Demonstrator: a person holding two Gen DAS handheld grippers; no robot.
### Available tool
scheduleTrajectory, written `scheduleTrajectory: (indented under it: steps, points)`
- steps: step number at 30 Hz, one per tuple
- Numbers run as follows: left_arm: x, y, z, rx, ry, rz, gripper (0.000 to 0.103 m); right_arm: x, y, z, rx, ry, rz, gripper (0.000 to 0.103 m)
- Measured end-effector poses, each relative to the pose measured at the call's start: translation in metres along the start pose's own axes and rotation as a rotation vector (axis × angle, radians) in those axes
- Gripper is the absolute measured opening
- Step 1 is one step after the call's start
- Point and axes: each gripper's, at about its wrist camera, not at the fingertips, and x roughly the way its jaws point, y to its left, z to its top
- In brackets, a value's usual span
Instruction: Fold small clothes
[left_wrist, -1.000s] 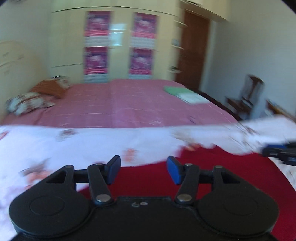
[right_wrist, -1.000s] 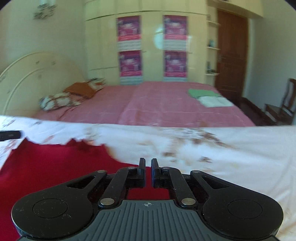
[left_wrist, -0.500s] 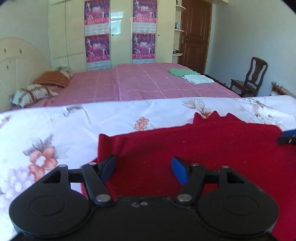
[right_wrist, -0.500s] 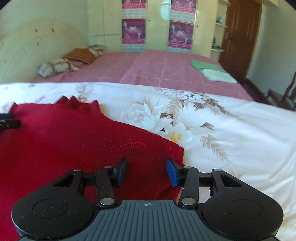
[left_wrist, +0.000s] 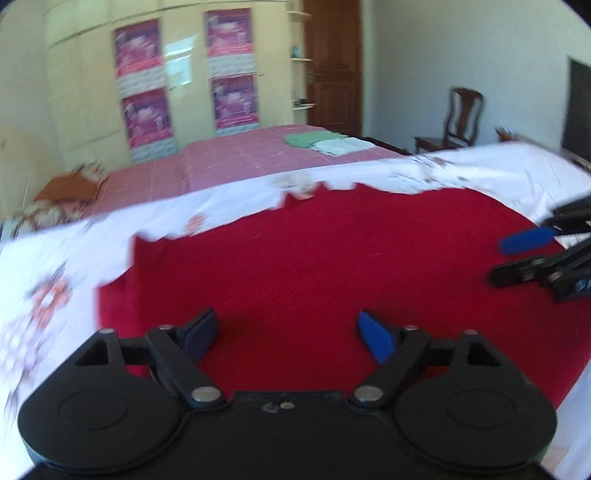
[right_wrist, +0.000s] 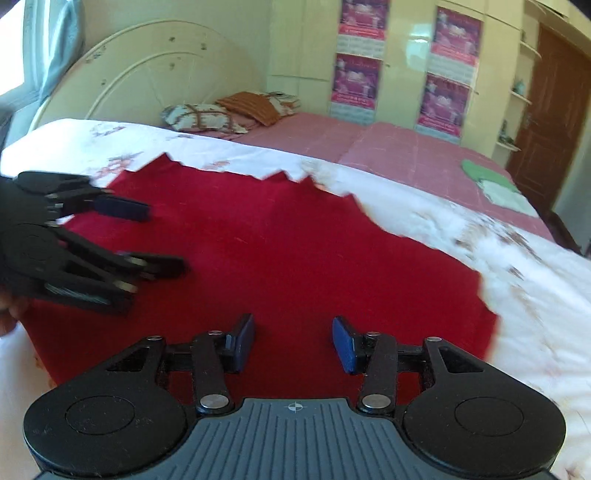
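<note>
A red knitted garment (left_wrist: 332, 258) (right_wrist: 295, 251) lies spread flat on a white floral sheet (left_wrist: 55, 277) (right_wrist: 480, 240). My left gripper (left_wrist: 288, 328) hovers over the garment's near left part. Its jaws are opening and nothing is between the blue pads. My right gripper (right_wrist: 293, 332) is open over the near right part, its pads clear of the cloth. Each gripper shows in the other's view: the right gripper (left_wrist: 498, 260) at the right edge and the left gripper (right_wrist: 162, 240) at the left, both above the red cloth. Motion blur makes the garment's far edge look jagged.
Beyond the sheet lies a pink bed (left_wrist: 240, 162) with folded green and white clothes (left_wrist: 321, 142) and pillows (right_wrist: 207, 116) by a cream headboard (right_wrist: 147, 85). A wooden chair (left_wrist: 461, 114), a brown door (left_wrist: 332, 66) and a wardrobe with posters (left_wrist: 144, 85) stand at the back.
The right gripper went from shut to open and the left jaws widened. The red garment, bunched near the fingers a second ago, now lies flat, with both grippers above its near half.
</note>
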Motion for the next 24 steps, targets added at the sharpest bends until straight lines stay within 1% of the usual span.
scheduleTrajectory:
  steps: [1,2,3,4,5,6,7,9,10,12,15,16,17,18,20,22,24]
  points:
    - [-0.006,0.010,-0.002,-0.019,0.001,0.006,0.083,-0.006,-0.013,-0.005,0.031,0.006,-0.024,0.045]
    - [-0.010,0.012,-0.003,-0.016,0.001,0.030,0.083,-0.011,-0.025,-0.010,0.058,0.011,-0.040,0.045]
    - [-0.014,0.007,0.000,0.003,0.010,0.069,0.081,-0.017,-0.032,-0.014,0.074,0.009,-0.023,0.045]
    - [-0.018,0.000,0.004,0.020,0.010,0.084,0.074,-0.020,-0.034,-0.016,0.074,0.010,-0.028,0.045]
    - [-0.023,-0.007,0.007,0.020,-0.004,0.088,0.073,-0.023,-0.029,-0.015,0.052,0.009,-0.057,0.045]
    - [-0.028,-0.015,0.009,0.013,-0.022,0.074,0.073,-0.028,-0.023,-0.013,0.043,-0.010,-0.090,0.045]
    - [-0.034,-0.023,0.011,0.010,-0.038,0.048,0.074,-0.033,-0.018,-0.011,0.051,-0.039,-0.094,0.045]
    - [-0.039,-0.045,0.008,0.034,-0.049,0.017,0.075,-0.043,-0.001,-0.011,0.078,-0.083,-0.030,0.045]
    - [-0.039,-0.055,0.004,0.044,-0.038,0.005,0.075,-0.044,0.012,-0.012,0.061,-0.082,-0.004,0.045]
    - [-0.038,-0.070,-0.006,0.051,-0.015,-0.011,0.074,-0.041,0.038,-0.017,-0.020,-0.065,0.022,0.045]
    - [-0.042,-0.079,-0.026,0.080,-0.008,0.004,0.077,-0.033,0.066,-0.030,-0.129,-0.029,0.017,0.045]
    - [-0.045,-0.076,-0.032,0.083,-0.008,0.007,0.077,-0.030,0.070,-0.037,-0.157,-0.016,0.003,0.045]
    - [-0.048,-0.071,-0.037,0.076,-0.004,0.015,0.077,-0.030,0.070,-0.043,-0.174,-0.023,-0.007,0.045]
    - [-0.053,-0.064,-0.043,0.061,0.001,0.022,0.077,-0.033,0.065,-0.047,-0.164,-0.023,-0.008,0.045]
    - [-0.061,-0.046,-0.054,0.012,0.007,0.025,0.078,-0.037,0.047,-0.053,-0.084,-0.009,0.000,0.045]
    - [-0.069,-0.027,-0.061,-0.043,0.012,0.031,0.079,-0.043,0.033,-0.061,-0.040,-0.001,-0.012,0.045]
    - [-0.075,-0.019,-0.064,-0.053,0.016,0.036,0.079,-0.052,0.024,-0.070,-0.003,-0.003,-0.005,0.045]
